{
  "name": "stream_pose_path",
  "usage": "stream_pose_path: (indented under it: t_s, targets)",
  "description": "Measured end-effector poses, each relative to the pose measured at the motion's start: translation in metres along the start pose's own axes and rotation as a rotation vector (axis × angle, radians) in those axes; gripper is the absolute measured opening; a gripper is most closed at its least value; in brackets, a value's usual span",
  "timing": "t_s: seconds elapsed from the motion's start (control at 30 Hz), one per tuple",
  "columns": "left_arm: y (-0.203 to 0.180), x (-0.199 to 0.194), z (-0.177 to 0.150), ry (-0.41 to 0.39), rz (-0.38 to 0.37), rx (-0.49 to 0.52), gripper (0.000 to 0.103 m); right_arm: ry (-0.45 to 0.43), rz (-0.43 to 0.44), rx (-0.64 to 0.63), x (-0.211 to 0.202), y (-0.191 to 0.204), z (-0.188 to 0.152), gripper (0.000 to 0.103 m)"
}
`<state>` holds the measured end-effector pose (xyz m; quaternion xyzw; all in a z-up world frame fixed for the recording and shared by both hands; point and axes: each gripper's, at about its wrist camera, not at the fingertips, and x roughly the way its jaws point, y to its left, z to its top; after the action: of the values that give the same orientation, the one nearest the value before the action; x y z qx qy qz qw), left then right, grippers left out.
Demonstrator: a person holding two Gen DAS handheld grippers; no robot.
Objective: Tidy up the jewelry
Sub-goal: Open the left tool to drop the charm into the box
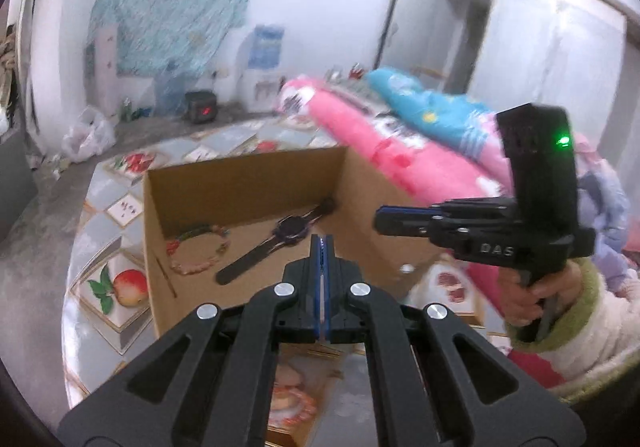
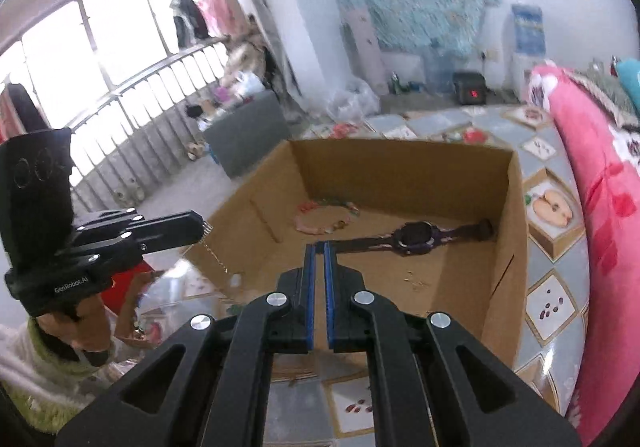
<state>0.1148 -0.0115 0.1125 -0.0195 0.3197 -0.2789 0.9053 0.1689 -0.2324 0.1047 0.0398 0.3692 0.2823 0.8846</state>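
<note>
Dangling from the left gripper: a thin chain.

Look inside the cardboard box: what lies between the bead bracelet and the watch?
Nothing. In both wrist views, only bare cardboard floor separates the bead bracelet from the watch inside the cardboard box.

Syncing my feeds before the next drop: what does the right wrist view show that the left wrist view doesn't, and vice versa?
Only the right wrist view: the left gripper seen from the side, shut on a thin chain that dangles from its tips, and a bright window with railing.
Only the left wrist view: the right gripper, shut and empty, and the hand holding it.
Both: the open cardboard box holding a beaded bracelet and a dark wristwatch.
</note>
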Motion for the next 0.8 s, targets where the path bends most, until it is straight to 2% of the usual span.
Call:
stream_pose_path:
  t_s: [0.1,0.2,0.33,0.4,0.47,0.6,0.67,0.8]
  targets:
    - [0.018,0.031,0.006,0.093,0.040,-0.031,0.000,0.051,-0.025,0.015,0.022,-0.007,0.001,0.005]
    - [0.030,0.052,0.005,0.150,0.059,-0.043,0.000,0.076,-0.033,0.018,0.034,-0.013,0.006,0.005]
    - [0.041,0.075,0.004,0.213,0.123,-0.049,0.002,0.100,-0.016,0.062,0.042,-0.026,0.013,0.005]
    - [0.046,0.081,0.004,0.229,0.137,-0.056,0.014,0.097,-0.009,0.079,0.041,-0.030,0.014,0.006]
    - [0.049,0.082,0.003,0.230,0.134,-0.069,0.019,0.093,-0.003,0.091,0.038,-0.033,0.014,0.006]
    - [0.050,0.081,0.001,0.224,0.140,-0.084,0.020,0.074,0.015,0.110,0.030,-0.037,0.013,0.006]
    - [0.050,0.075,0.002,0.205,0.140,-0.093,0.021,0.057,0.022,0.111,0.026,-0.039,0.012,0.006]
    - [0.047,0.052,0.003,0.130,0.140,-0.094,0.032,-0.006,0.065,0.095,0.002,-0.035,0.007,0.006]
